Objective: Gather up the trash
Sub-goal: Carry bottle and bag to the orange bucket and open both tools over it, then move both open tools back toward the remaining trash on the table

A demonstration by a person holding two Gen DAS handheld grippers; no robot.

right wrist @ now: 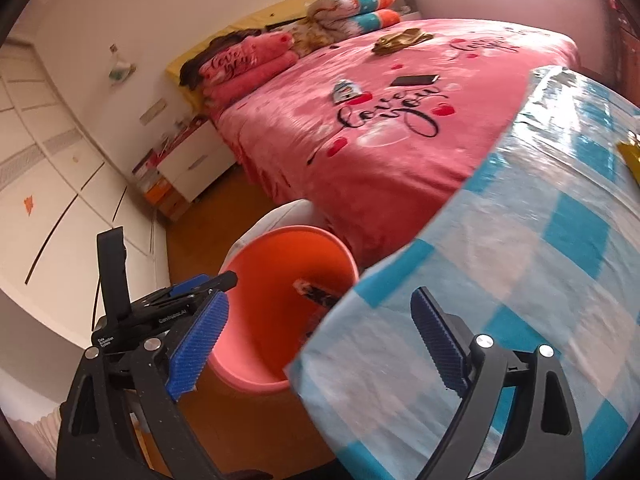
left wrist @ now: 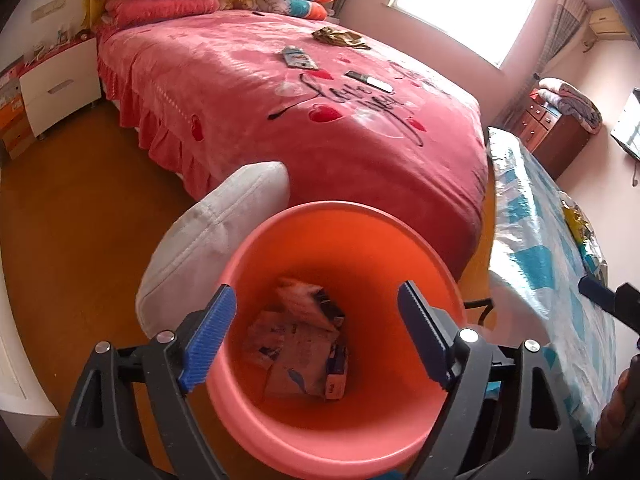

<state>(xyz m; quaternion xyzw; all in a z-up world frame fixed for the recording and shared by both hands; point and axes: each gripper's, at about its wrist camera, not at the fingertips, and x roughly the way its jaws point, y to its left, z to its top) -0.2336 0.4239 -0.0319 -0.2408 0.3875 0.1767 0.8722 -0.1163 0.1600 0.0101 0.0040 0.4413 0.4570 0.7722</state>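
An orange bin [left wrist: 344, 216] stands on the floor between the bed and the table, with crumpled packets and a small box [left wrist: 298, 344] at its bottom. My left gripper [left wrist: 316, 290] hangs open right over the bin's mouth, nothing between its fingers. My right gripper [right wrist: 319, 297] is open too, above the table's corner beside the bin [right wrist: 276, 248]. A dark wrapper [right wrist: 320, 294] shows inside the bin. On the bed lie a gold wrapper [left wrist: 340, 36], a blue and white packet [left wrist: 298, 58] and a phone [left wrist: 368, 80]. A yellow wrapper [left wrist: 580, 224] lies on the table.
A white cushion [left wrist: 216, 232] leans against the bin's left side. The pink bed [left wrist: 260, 132] fills the space behind it. A table with a blue checked cover [left wrist: 540, 248] is on the right. A white nightstand [left wrist: 60, 80] stands far left on the wooden floor.
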